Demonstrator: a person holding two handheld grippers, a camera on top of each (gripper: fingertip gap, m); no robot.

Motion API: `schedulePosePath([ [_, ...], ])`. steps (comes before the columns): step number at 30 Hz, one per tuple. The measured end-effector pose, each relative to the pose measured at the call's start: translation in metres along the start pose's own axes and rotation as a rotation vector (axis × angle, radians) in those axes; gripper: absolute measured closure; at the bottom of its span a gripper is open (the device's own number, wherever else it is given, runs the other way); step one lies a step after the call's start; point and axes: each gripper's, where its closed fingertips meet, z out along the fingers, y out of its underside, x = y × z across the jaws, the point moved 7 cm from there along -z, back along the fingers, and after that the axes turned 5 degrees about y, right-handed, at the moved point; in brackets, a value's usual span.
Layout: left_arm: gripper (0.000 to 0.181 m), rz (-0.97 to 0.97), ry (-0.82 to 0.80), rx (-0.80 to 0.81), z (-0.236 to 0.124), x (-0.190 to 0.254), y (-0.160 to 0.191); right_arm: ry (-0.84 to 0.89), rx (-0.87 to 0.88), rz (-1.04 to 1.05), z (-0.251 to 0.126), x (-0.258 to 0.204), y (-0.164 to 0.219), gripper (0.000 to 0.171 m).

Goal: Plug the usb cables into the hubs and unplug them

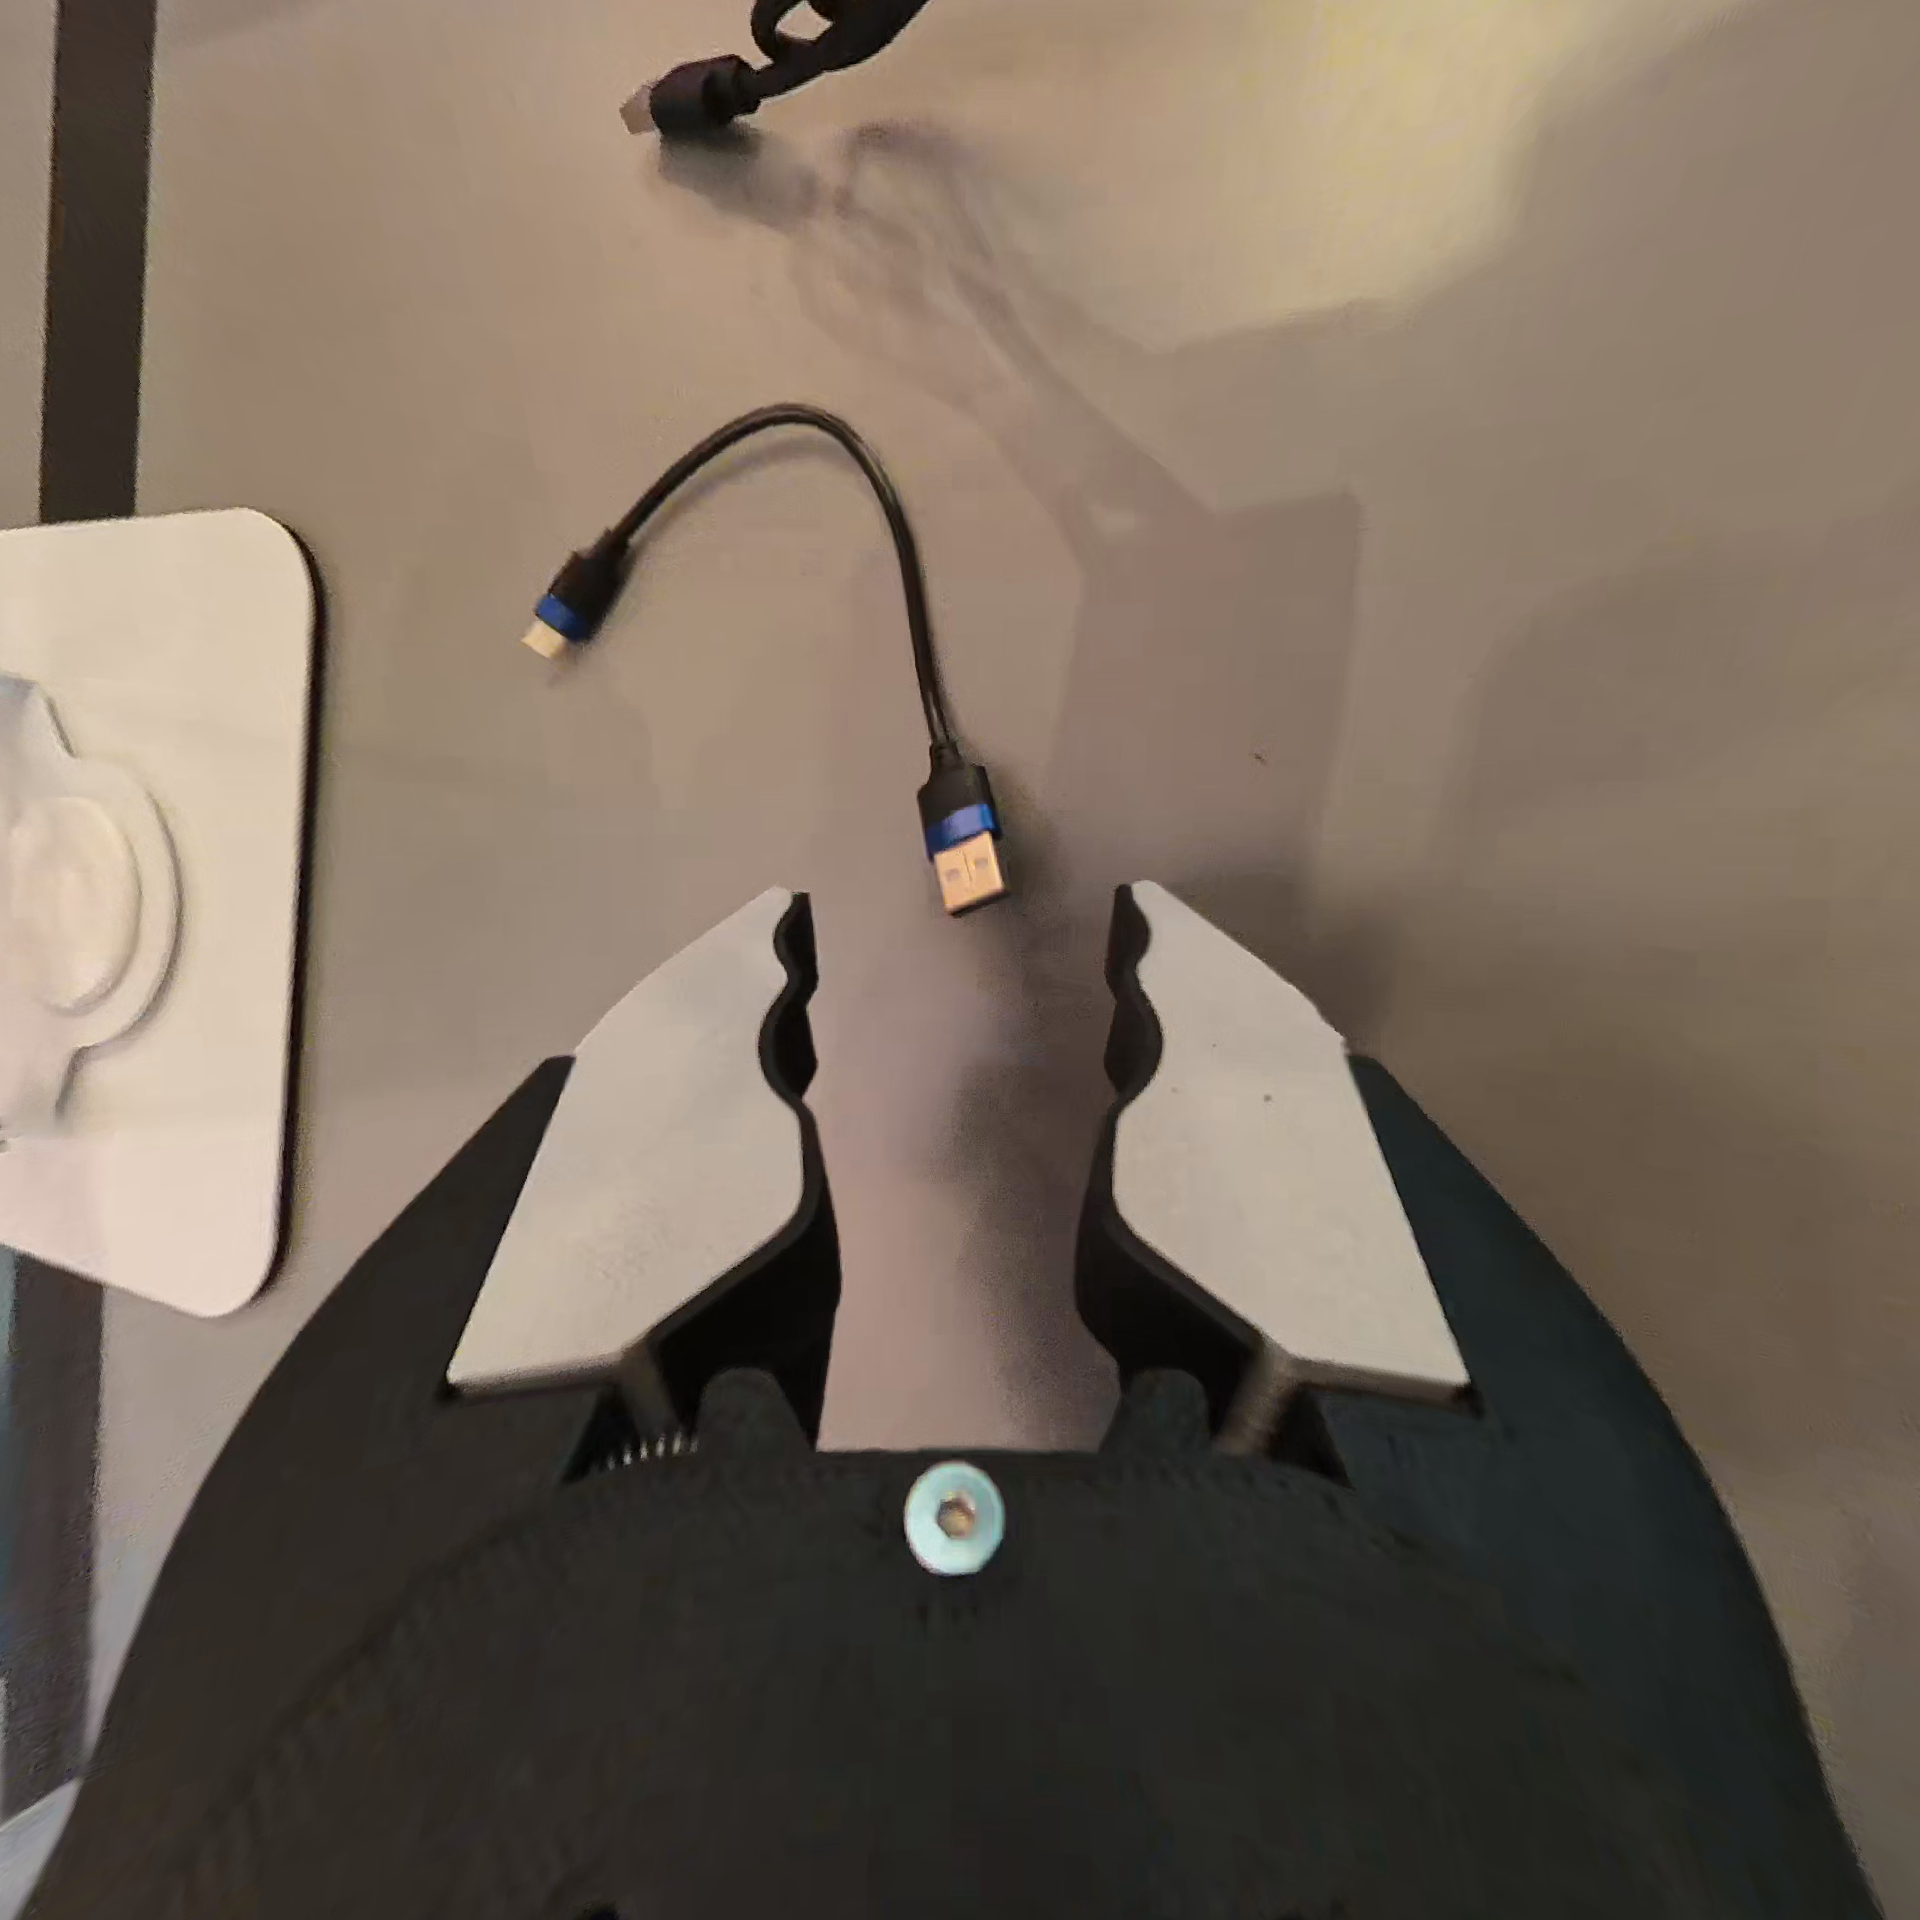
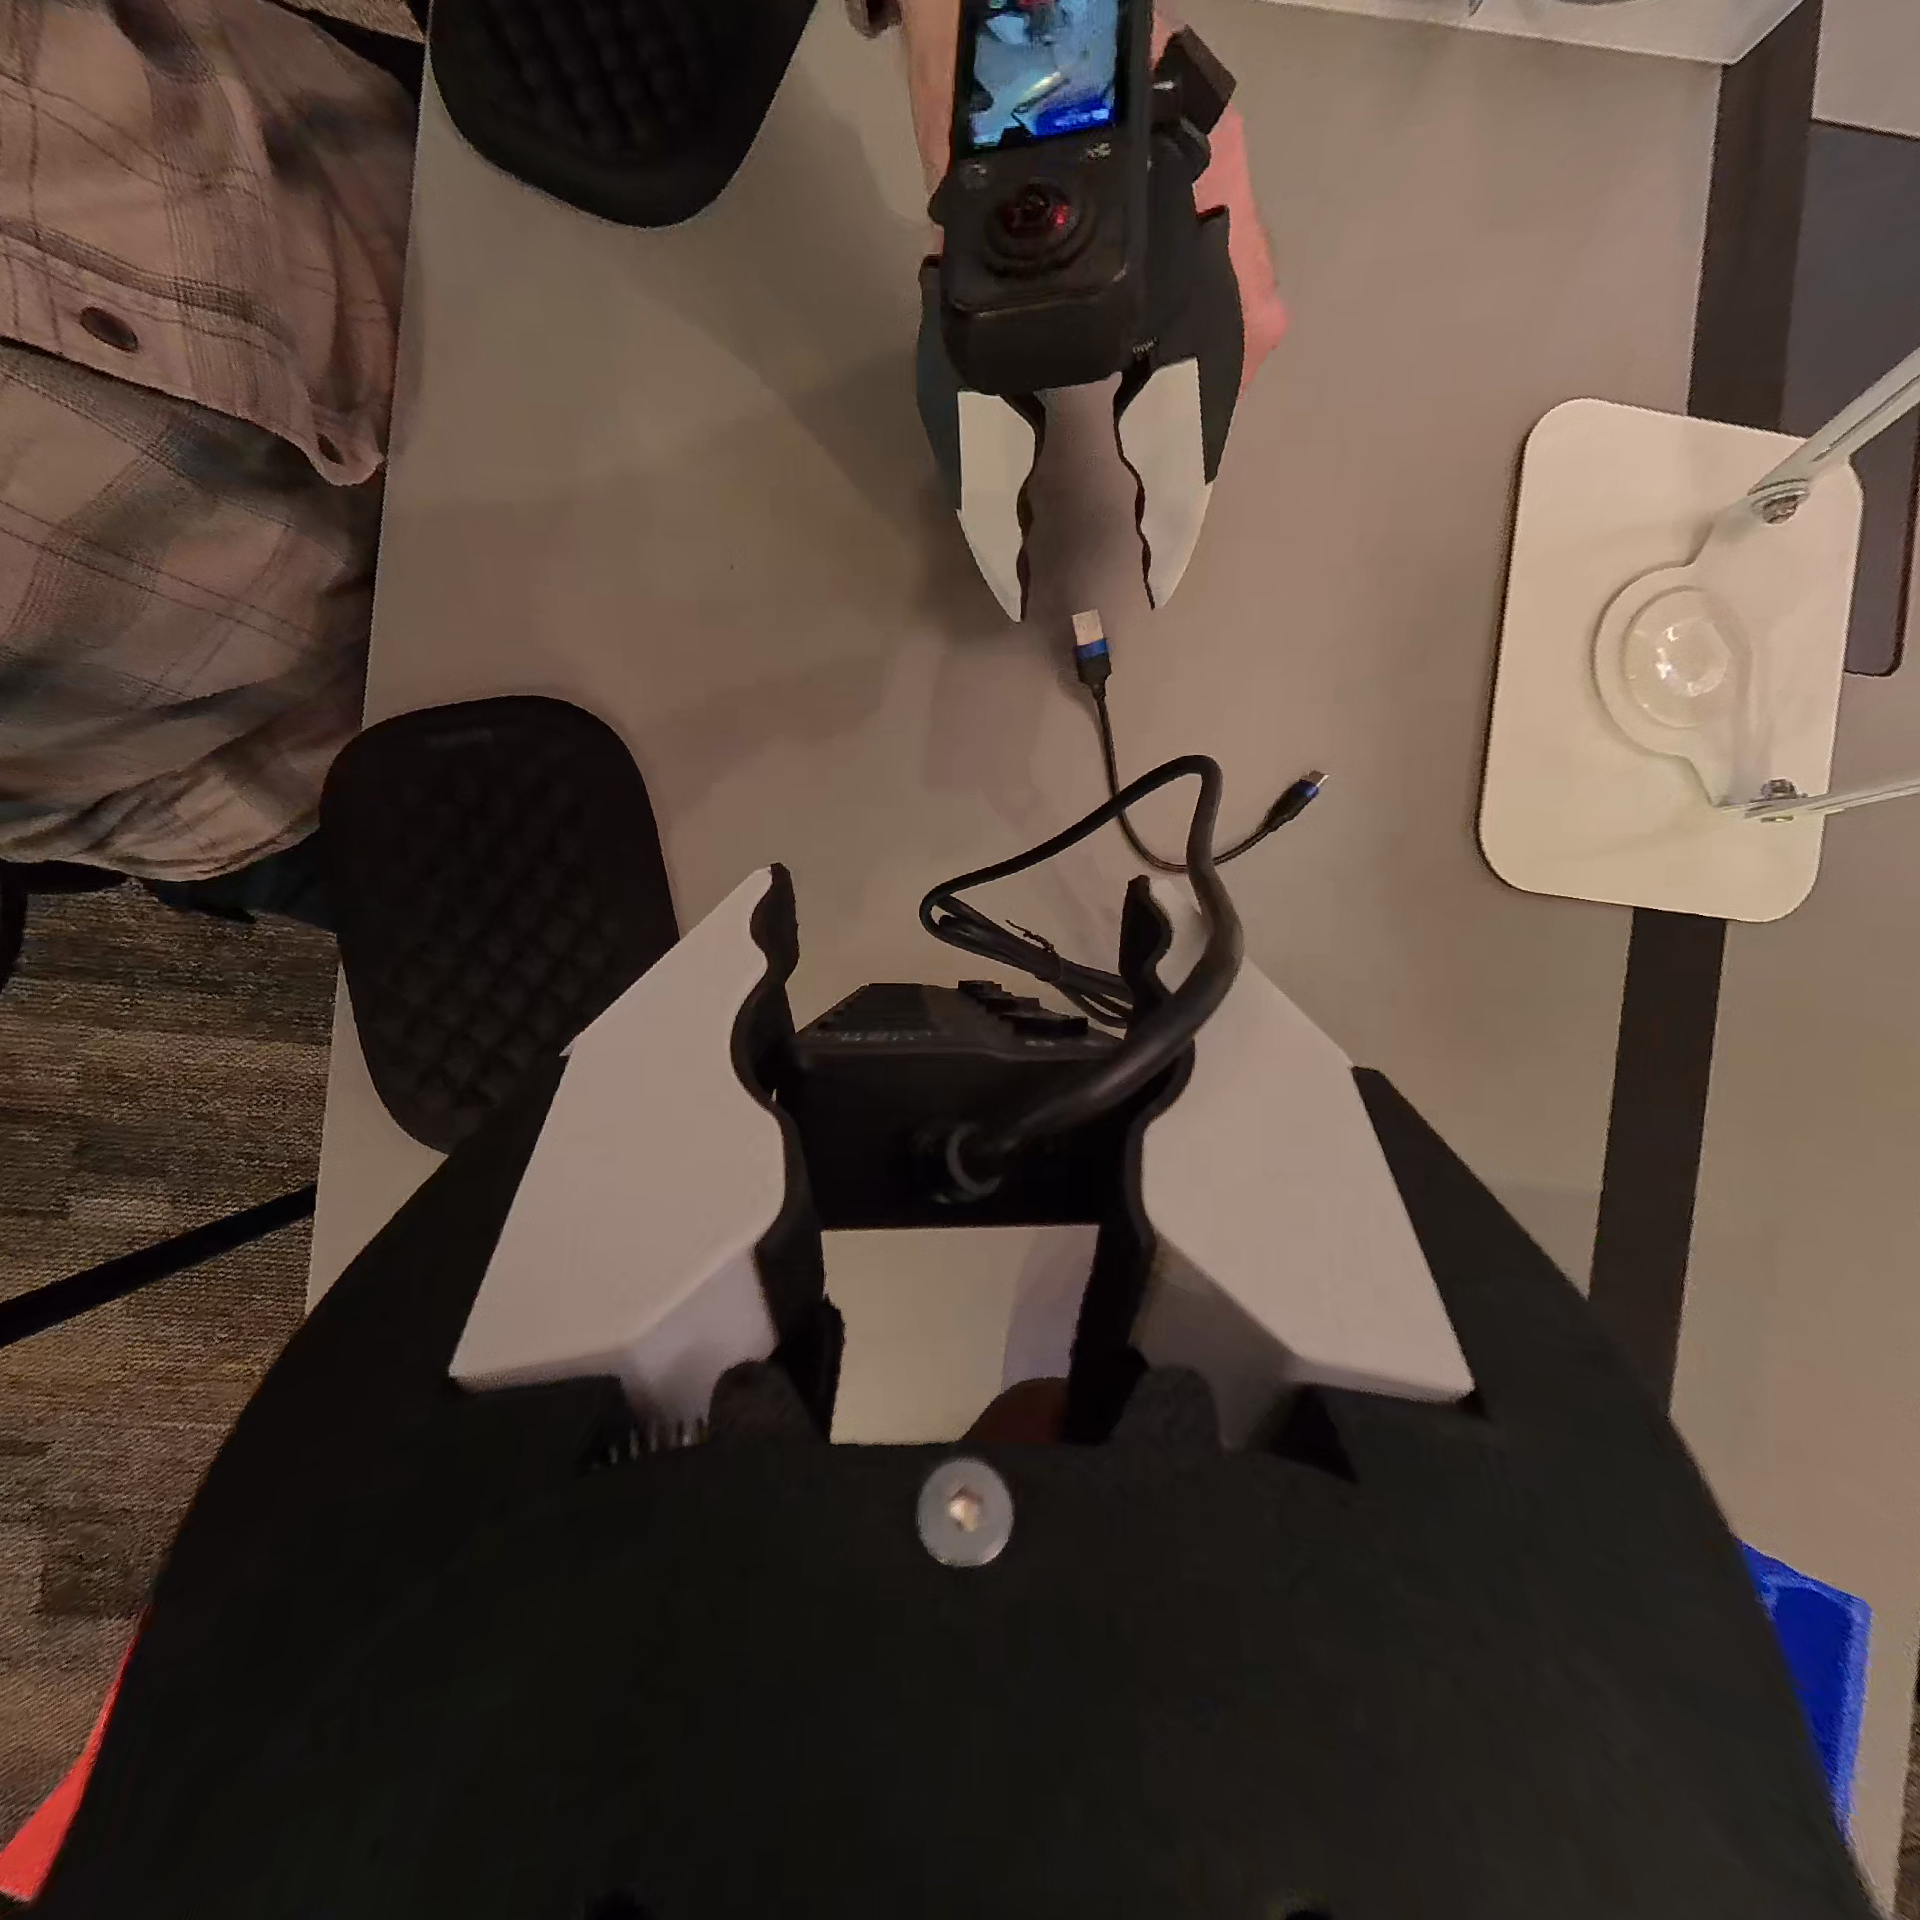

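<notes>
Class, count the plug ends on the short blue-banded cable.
2: the wide flat plug lies just ahead of the open left gripper; the small plug lies farther, nearer the white base plate.

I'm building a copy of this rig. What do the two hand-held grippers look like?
Each hand-held gripper, left and right, has a black textured body, a silver centre bolt, and two pale grey pointed fingers with wavy black inner pads. The left carries a black camera.

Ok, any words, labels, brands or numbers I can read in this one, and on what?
None can be read.
On the camera screen: small marks, too blurred to read.
On the hub: faint print along its top edge, too small to read.
On the armrest: a faint mark near its far edge, unreadable.
On the cable: no writing visible.
</notes>
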Motion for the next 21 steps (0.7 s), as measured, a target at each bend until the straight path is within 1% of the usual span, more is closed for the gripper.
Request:
schedulePosePath([
  [1,0.129,-0.005,0.017,0.001,0.004,0.001,0.002,-0.005,-0.003,0.001,0.002,-0.001,0.002,0.109],
  [3,0.133,0.006,-0.002,0.025,0.009,-0.001,0.001,-0.009,-0.009,0.002,0.006,-0.002,0.005,0.109],
  [5,0.134,0.037,-0.015,0.002,0.013,-0.003,0.001,-0.015,-0.011,0.006,0.01,-0.002,0.007,0.109],
  [7,0.142,0.059,-0.009,-0.004,0.017,-0.003,-0.001,-0.024,-0.015,0.011,0.014,-0.003,0.01,0.109],
  [11,0.153,0.075,0.018,-0.026,0.02,-0.005,-0.003,-0.028,-0.044,0.015,0.023,-0.003,0.018,0.109],
  [14,0.167,0.108,0.011,-0.026,0.022,-0.006,-0.002,-0.035,-0.045,0.023,0.029,-0.005,0.023,0.109],
  [21,0.17,0.107,-0.019,-0.03,0.02,-0.004,0.002,-0.027,-0.079,0.036,0.046,-0.01,0.038,0.109],
])
